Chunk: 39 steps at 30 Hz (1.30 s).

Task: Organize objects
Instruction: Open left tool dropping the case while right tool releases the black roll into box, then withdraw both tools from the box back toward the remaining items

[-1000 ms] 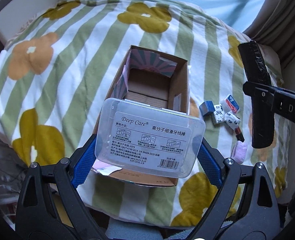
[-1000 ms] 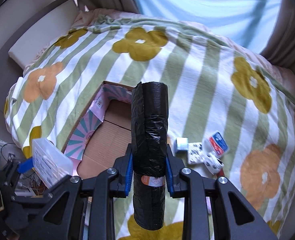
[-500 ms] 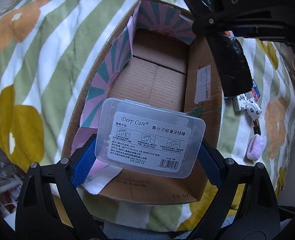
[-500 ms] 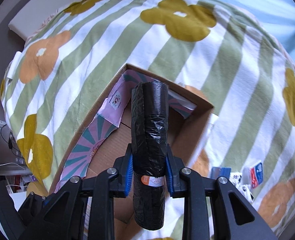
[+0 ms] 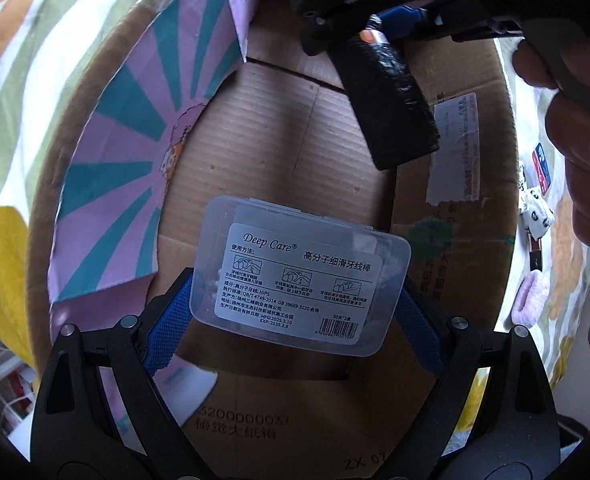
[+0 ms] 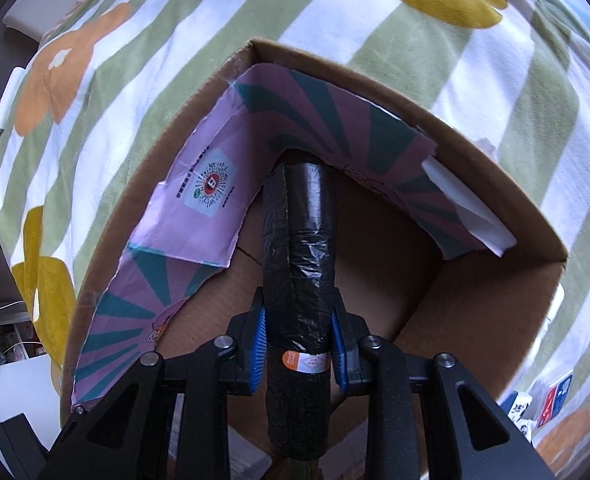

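Cardboard box, open at the top and lying on the striped, flowered bedspread, is the place both held things are heading for; pink-and-teal printed paper lines its left and far walls, and its corrugated floor shows bare in the middle.

Over that floor the left gripper carries a clear plastic floss-pick case, its blue fingers pinching the case by its two short ends, so the long axis runs crosswise between them and the labelled face looks up at the camera. The case appears to hang inside the box mouth, nearer the close wall; how far above the floor it sits I cannot tell.

Further in, the right gripper pinches a black roll of plastic bags near its labelled end. The roll's long axis runs straight forward along the fingers, its free end pointing into the far corner under the paper lining. Judging by this, each thing only needs lowering and letting go, the roll lengthwise toward the back, the case across the front.

Outside the right wall, small packets and dice lie on the bedspread, with a lilac fuzzy item near them.
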Each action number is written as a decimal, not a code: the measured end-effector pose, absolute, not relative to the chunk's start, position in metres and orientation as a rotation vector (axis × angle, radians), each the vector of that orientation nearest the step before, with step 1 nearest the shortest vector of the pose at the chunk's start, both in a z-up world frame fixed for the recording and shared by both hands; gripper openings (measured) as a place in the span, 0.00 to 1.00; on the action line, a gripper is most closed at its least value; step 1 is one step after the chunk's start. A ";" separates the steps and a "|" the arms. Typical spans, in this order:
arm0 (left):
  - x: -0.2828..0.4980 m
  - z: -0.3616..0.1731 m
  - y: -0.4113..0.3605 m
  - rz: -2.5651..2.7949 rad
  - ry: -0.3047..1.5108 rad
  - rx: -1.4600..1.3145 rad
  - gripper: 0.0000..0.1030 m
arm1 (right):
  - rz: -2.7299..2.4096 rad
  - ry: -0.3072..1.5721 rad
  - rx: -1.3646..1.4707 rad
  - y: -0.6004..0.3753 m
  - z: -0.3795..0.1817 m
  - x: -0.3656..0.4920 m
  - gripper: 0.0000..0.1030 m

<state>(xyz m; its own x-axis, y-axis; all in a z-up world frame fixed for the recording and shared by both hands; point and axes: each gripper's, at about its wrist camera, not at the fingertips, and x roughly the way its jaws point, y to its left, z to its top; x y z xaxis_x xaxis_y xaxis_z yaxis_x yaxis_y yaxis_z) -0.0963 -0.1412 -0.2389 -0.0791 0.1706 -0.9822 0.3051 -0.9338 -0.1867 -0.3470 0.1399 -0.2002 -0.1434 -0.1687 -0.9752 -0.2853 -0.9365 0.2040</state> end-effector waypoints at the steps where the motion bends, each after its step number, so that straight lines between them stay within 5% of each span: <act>1: -0.098 -0.238 -0.140 -2.183 0.524 2.057 0.90 | 2.255 0.526 -2.010 0.139 -0.201 -0.349 0.26; 2: -0.100 -0.237 -0.138 -2.189 0.520 2.057 0.90 | 2.251 0.521 -2.028 0.139 -0.202 -0.350 0.32; 4: -0.102 -0.236 -0.134 -2.204 0.535 2.065 1.00 | 2.255 0.541 -2.034 0.139 -0.203 -0.351 0.85; 5: -0.102 -0.236 -0.132 -2.211 0.533 2.062 0.99 | 2.265 0.564 -2.028 0.140 -0.203 -0.351 0.87; 22: -0.103 -0.226 -0.112 -2.228 0.562 2.040 0.99 | 2.281 0.552 -1.996 0.141 -0.188 -0.338 0.88; 39: -0.064 -0.125 -0.130 -2.418 0.453 1.870 0.99 | 2.377 0.581 -1.737 0.140 -0.051 -0.273 0.88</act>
